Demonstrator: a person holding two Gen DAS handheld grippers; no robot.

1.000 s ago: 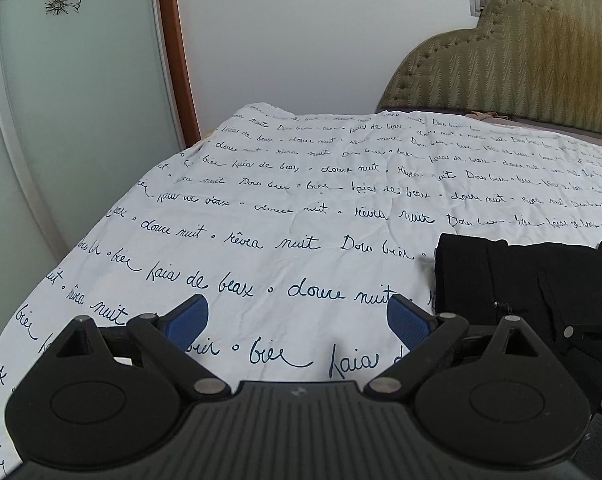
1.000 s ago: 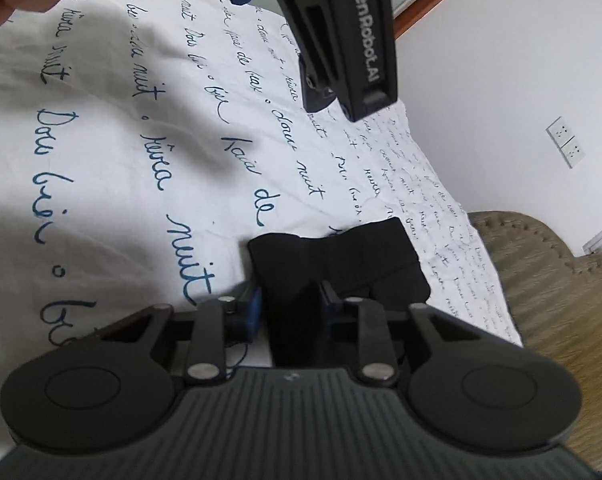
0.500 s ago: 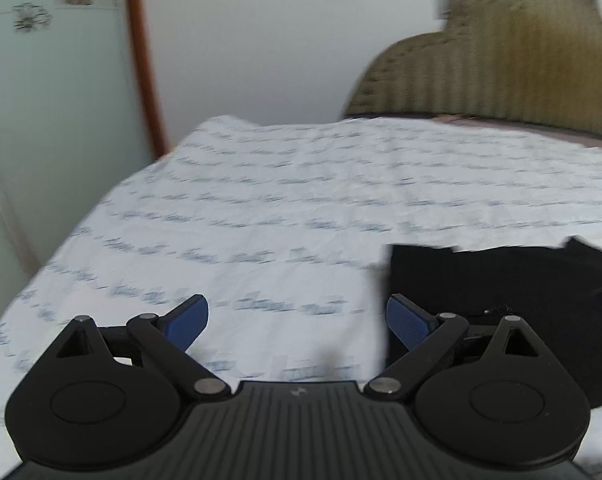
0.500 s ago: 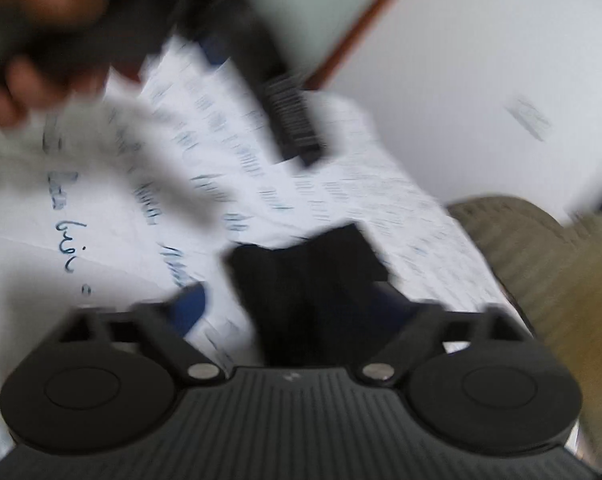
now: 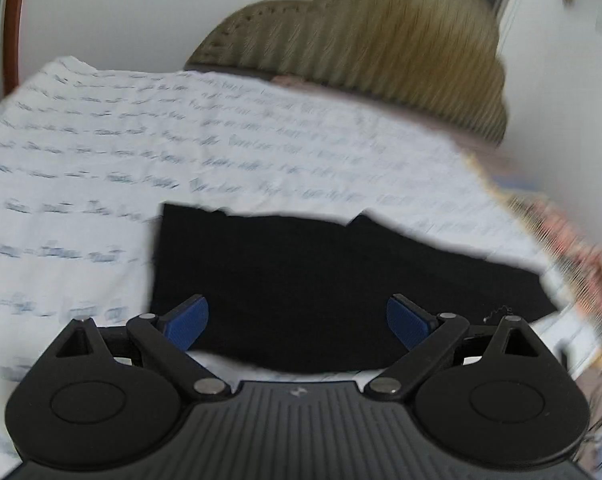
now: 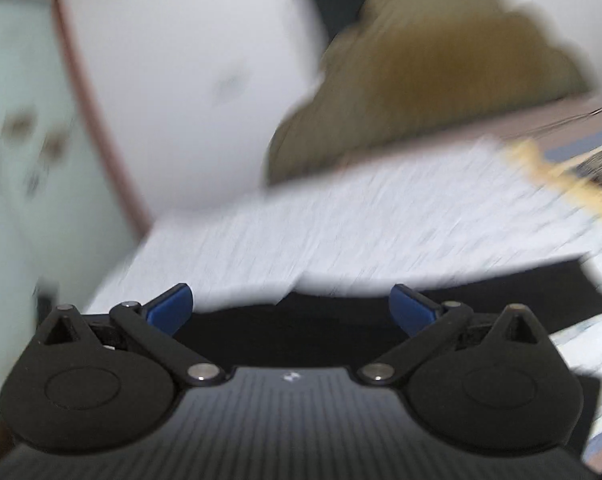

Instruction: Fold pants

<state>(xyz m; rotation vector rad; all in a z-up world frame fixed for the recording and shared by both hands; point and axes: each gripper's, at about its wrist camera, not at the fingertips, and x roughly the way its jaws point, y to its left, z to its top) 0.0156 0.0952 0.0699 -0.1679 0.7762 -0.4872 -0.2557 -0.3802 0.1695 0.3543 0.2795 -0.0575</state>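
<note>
bedsheet [image 5: 261, 140] script: rows of dark cursive all over it, ahead of the left claw, way too smeared to read
same sheet, right wrist view [image 6: 381, 220]: just grey streaks
gripper body [image 5: 297, 392]: tiny pale mark, can't make it out

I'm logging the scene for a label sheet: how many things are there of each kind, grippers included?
Grippers: 2, left and right, both open.
Pants: 1, black, folded.
Sheet: 1, white with script.
Headboard: 1, tan.
Total: 5.
</note>
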